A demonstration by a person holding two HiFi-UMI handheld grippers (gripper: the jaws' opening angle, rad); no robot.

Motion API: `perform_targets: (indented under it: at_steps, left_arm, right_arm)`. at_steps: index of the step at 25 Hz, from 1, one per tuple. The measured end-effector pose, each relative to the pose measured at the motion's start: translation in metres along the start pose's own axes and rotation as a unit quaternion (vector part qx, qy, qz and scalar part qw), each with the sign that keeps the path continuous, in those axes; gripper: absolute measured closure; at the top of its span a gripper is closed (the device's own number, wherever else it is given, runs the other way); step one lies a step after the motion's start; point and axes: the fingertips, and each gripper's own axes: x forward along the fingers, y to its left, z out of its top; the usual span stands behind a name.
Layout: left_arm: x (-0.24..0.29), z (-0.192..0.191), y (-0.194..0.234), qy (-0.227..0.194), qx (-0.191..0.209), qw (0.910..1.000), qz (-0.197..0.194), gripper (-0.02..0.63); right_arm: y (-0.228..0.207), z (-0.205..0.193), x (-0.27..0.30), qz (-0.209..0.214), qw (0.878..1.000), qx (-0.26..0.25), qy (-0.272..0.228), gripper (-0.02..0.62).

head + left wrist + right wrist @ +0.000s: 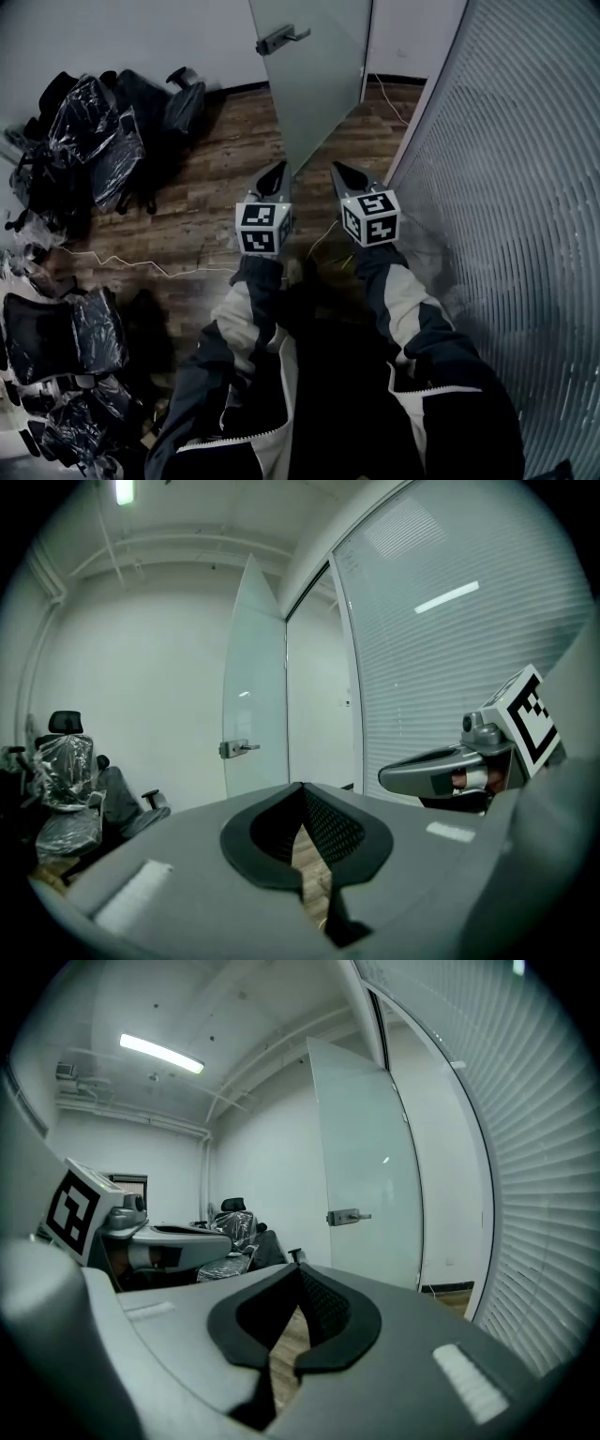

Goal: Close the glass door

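Glass door (314,84) ajar beside slatted wall (511,187).

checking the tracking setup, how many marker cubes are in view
2. One marker cube sits on the left claw, the other on the right claw, side by side over the wooden floor. None looks hidden.

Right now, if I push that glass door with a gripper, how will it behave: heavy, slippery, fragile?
The glass door is a tall rigid pane, so it should swing stiffly as one piece, probably heavy. Its smooth frosted face looks slippery; a hard tip may skid. Pushing near the lever handle, far from the hinged edge, likely moves it easiest.
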Motion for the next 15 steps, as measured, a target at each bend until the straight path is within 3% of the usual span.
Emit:
perform_targets:
  at_steps: [7, 15]
  left_arm:
    - [0.048, 0.002, 0.062, -0.009, -0.021, 0.9996, 0.014, 0.600]
    - [0.138, 0.019, 0.171, -0.009, -0.016, 0.9997, -0.015, 0.600]
  right_arm:
    - [-0.011, 0.009, 0.074, 0.007, 1.000, -0.005, 0.004, 0.591]
    - [-0.020, 0.043, 0.209, -0.018, 1.000, -0.002, 0.004, 0.591]
